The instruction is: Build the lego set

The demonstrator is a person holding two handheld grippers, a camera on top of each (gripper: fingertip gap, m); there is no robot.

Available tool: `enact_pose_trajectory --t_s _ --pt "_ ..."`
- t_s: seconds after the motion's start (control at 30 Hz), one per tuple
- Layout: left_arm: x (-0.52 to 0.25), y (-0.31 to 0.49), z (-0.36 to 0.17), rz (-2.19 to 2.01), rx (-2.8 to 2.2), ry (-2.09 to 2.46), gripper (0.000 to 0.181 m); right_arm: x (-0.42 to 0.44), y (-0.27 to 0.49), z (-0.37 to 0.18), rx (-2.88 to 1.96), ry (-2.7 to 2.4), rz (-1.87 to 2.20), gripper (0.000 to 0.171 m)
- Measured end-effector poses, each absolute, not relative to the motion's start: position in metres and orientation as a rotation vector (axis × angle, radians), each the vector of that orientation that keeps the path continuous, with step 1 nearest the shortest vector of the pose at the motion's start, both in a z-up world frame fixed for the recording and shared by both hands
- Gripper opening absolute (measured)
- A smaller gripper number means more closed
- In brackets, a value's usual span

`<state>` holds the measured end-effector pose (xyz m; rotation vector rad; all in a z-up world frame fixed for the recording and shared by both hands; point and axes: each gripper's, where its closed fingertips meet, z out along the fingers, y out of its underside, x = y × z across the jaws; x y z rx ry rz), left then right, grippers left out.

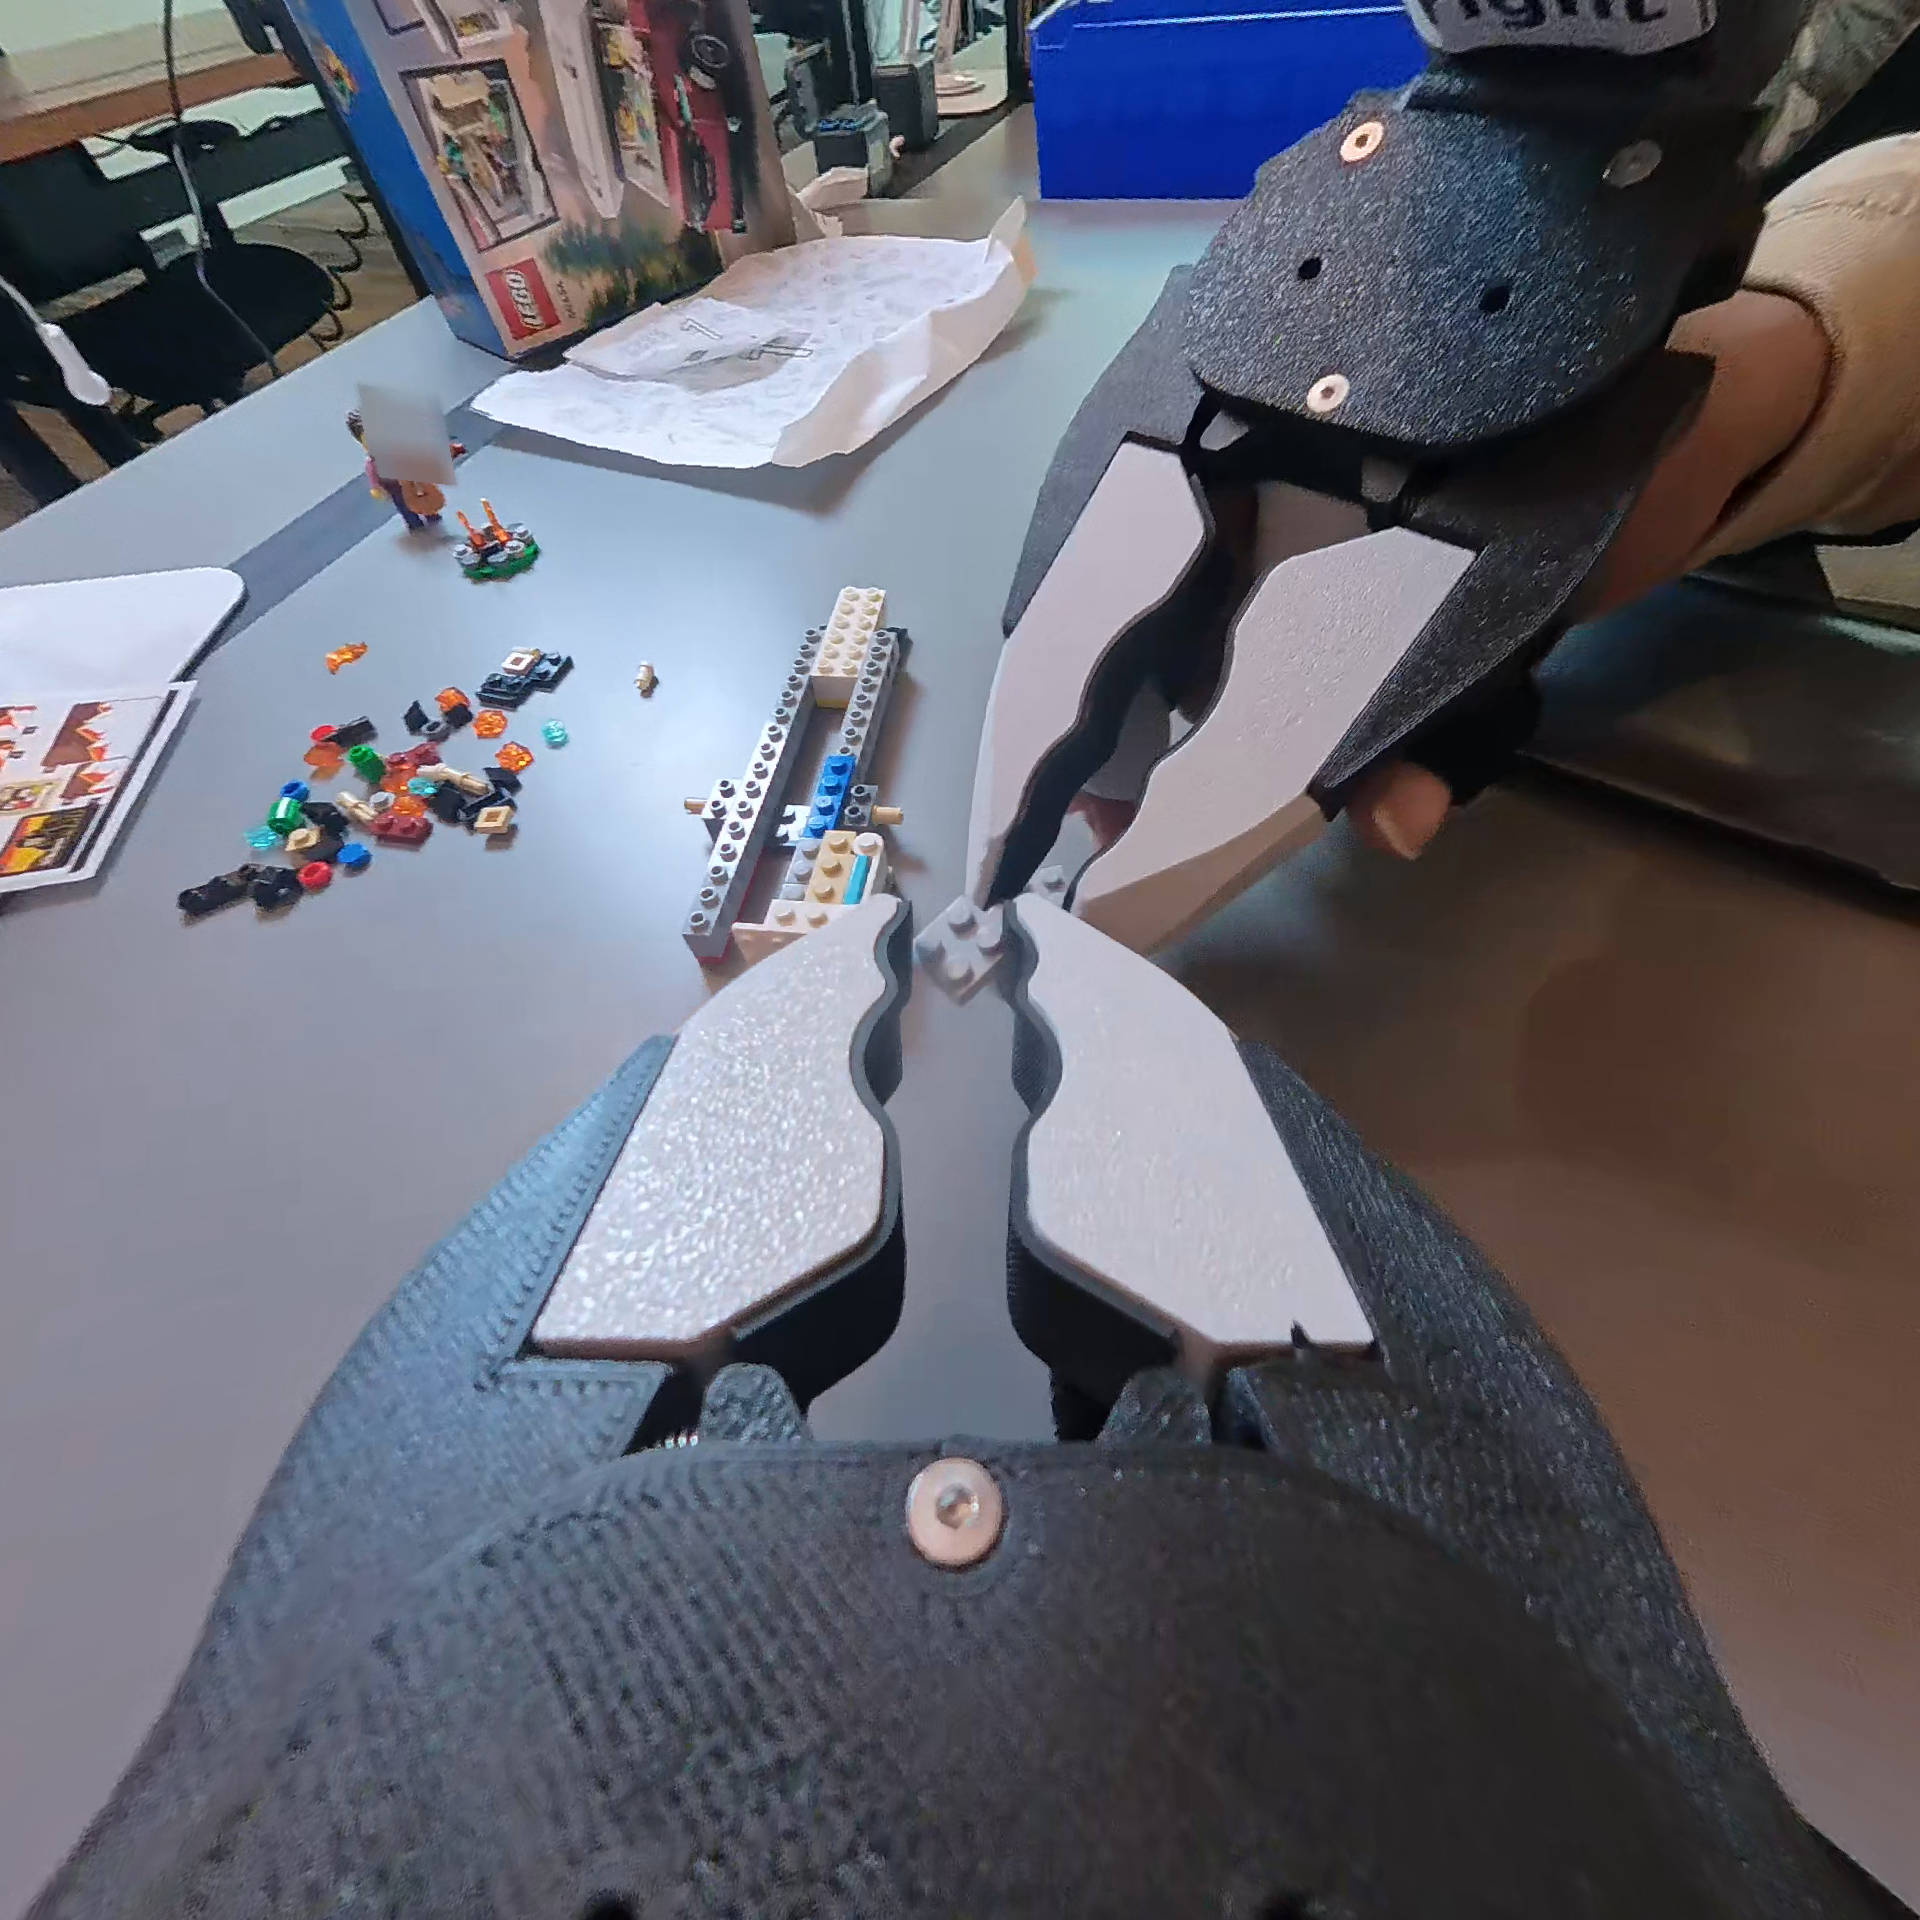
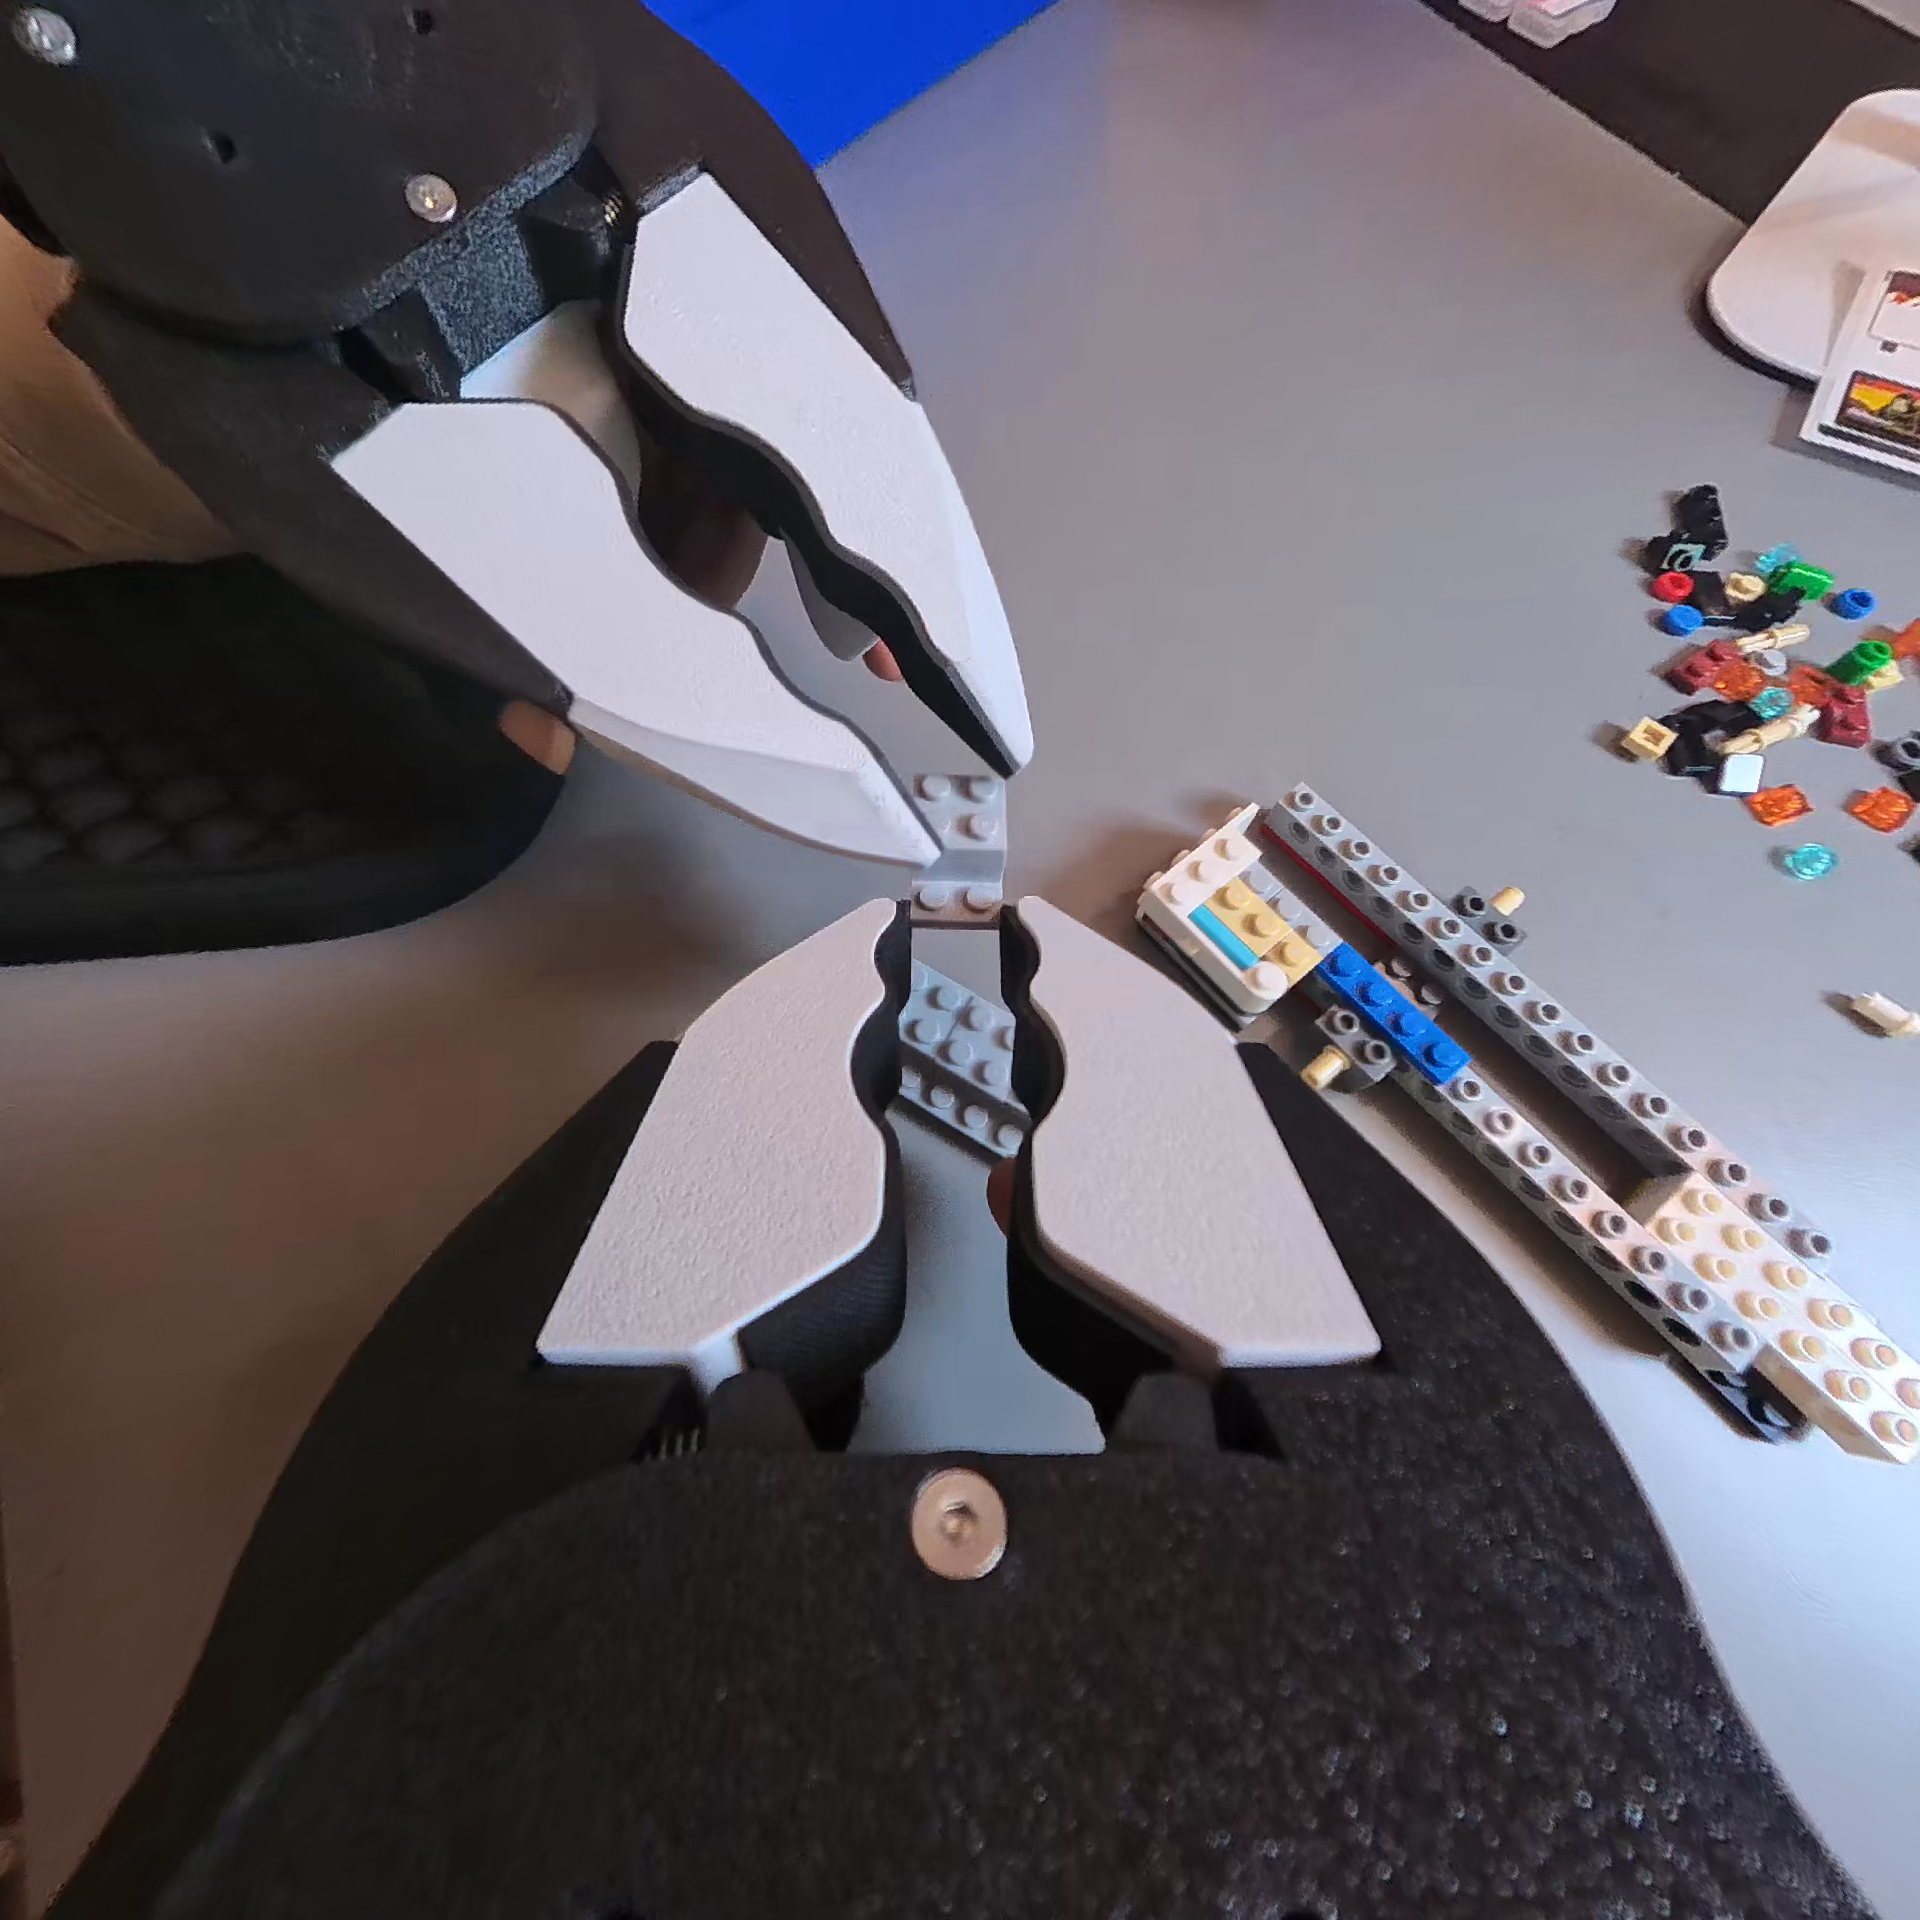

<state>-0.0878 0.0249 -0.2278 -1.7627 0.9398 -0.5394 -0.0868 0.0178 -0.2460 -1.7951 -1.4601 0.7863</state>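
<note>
My left gripper point(image 1: 964, 920) is shut on a small grey studded plate point(image 1: 961, 948), held just above the grey table. My right gripper point(image 2: 958, 909) meets it tip to tip and is shut on a second grey plate point(image 2: 951, 900), which touches the left one's plate point(image 2: 961, 810). In the left wrist view the right gripper point(image 1: 1029, 891) comes in from the upper right. Another grey plate point(image 2: 956, 1060) lies on the table under the right gripper's fingers. The long grey chassis build point(image 1: 800, 769) with blue, tan and white bricks lies just beyond; it also shows in the right wrist view point(image 2: 1507, 1091).
A pile of small loose pieces point(image 1: 395, 779) lies left of the chassis, with a tan pin point(image 1: 645, 677) nearby. A minifigure point(image 1: 410, 488), a small campfire build point(image 1: 497, 545), the set's box point(image 1: 540, 156), a paper bag point(image 1: 769, 343), a sticker sheet point(image 1: 73, 769) and a blue bin point(image 1: 1195, 94) stand farther off. Less than 4 cm separates the two grippers' tips.
</note>
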Motion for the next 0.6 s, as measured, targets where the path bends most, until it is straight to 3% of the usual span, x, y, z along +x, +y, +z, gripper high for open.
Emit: enact_pose_trajectory --t_s 0.27,0.6 --pt "-0.094 0.03 -0.231 -0.605 -1.843 0.836 0.024 -0.087 0.022 -0.242 -1.779 -1.417 0.781 0.016" --pt "-0.097 0.031 -0.211 -1.068 -1.877 0.516 0.028 -0.089 0.03 -0.214 -1.562 -1.349 0.642 0.016"
